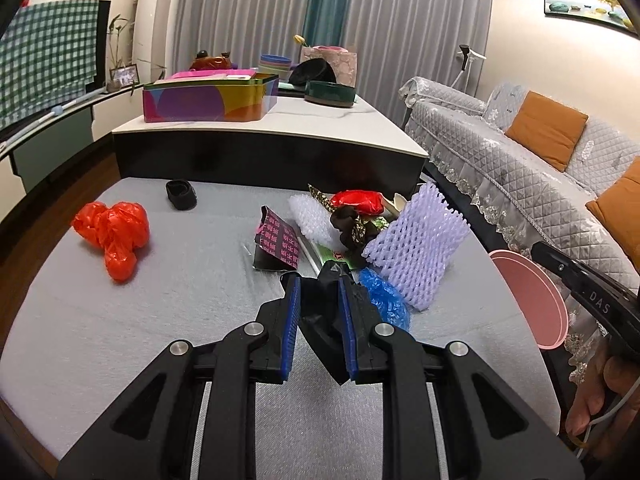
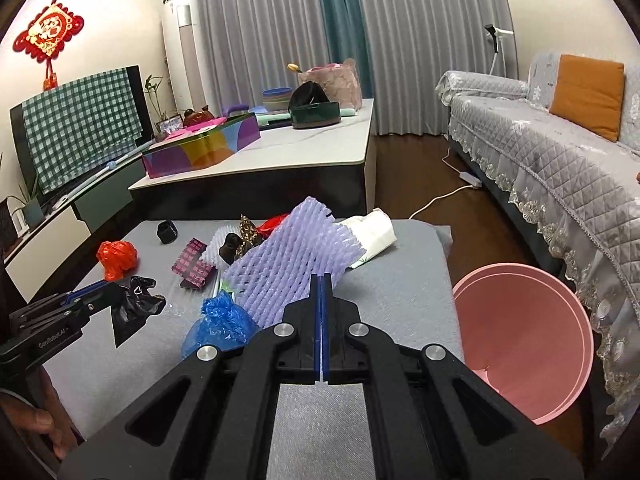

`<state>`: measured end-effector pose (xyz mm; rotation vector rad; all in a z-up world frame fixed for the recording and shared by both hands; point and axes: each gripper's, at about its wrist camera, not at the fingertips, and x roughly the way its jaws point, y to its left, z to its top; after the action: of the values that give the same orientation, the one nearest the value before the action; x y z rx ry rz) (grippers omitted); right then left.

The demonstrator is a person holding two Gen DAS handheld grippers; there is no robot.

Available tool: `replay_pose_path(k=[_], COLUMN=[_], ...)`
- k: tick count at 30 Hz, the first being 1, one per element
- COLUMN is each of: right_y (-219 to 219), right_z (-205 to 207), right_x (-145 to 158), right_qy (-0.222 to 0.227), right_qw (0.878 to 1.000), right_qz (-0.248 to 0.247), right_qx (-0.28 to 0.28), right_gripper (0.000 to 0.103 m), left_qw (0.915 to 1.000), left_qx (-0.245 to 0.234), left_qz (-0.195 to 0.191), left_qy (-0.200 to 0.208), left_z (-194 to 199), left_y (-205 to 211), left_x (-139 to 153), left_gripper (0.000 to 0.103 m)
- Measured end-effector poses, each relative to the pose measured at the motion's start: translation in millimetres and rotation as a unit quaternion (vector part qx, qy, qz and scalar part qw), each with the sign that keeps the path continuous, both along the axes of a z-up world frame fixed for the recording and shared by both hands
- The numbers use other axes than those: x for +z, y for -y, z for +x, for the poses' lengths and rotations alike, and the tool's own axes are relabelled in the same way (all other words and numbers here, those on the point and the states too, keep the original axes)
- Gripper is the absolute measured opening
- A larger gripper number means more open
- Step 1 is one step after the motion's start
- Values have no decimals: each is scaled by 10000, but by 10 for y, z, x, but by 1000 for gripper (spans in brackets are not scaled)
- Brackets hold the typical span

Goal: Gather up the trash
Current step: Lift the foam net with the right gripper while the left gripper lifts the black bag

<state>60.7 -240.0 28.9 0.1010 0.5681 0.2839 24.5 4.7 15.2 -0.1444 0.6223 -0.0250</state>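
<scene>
My left gripper (image 1: 319,284) is shut on a crumpled black plastic bag (image 1: 324,320), held above the grey table (image 1: 160,312); the bag also shows in the right wrist view (image 2: 134,308). My right gripper (image 2: 321,280) is shut and empty, just before a purple foam net (image 2: 296,256). The foam net (image 1: 416,244) lies beside a blue plastic bag (image 1: 384,296), which also shows in the right wrist view (image 2: 220,320). A red plastic bag (image 1: 114,232) lies at the left. A pink bin (image 2: 524,344) stands on the floor right of the table.
More trash sits mid-table: a pink-patterned wrapper (image 1: 278,240), white bubble wrap (image 1: 312,220), a red wad (image 1: 358,202), a black roll (image 1: 181,194), a white paper pack (image 2: 372,234). A sofa (image 2: 560,168) is at the right. A higher table (image 1: 280,128) with boxes stands behind.
</scene>
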Motion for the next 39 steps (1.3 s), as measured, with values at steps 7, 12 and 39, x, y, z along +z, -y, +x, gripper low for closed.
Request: replay_pose_path(k=[7,12,39], right_y=[47,89,314], right_z=[-72,-69,476], right_x=[156,279,68], right_qy=[100,113,-357], right_qw=[9999,9999,9970], right_qz=[0,57,637], right_qx=[47,41,237], right_gripper=[0,0,68], left_qw=[10000,9999,9990], left_qx=[-25,-81,-298], left_qz=[-8,-6,71], left_qy=[79,127,313], left_z=[-29,-37,-17], left_y=[-1,28,268], left_x=[54,85,262], left_gripper=[19,19,19])
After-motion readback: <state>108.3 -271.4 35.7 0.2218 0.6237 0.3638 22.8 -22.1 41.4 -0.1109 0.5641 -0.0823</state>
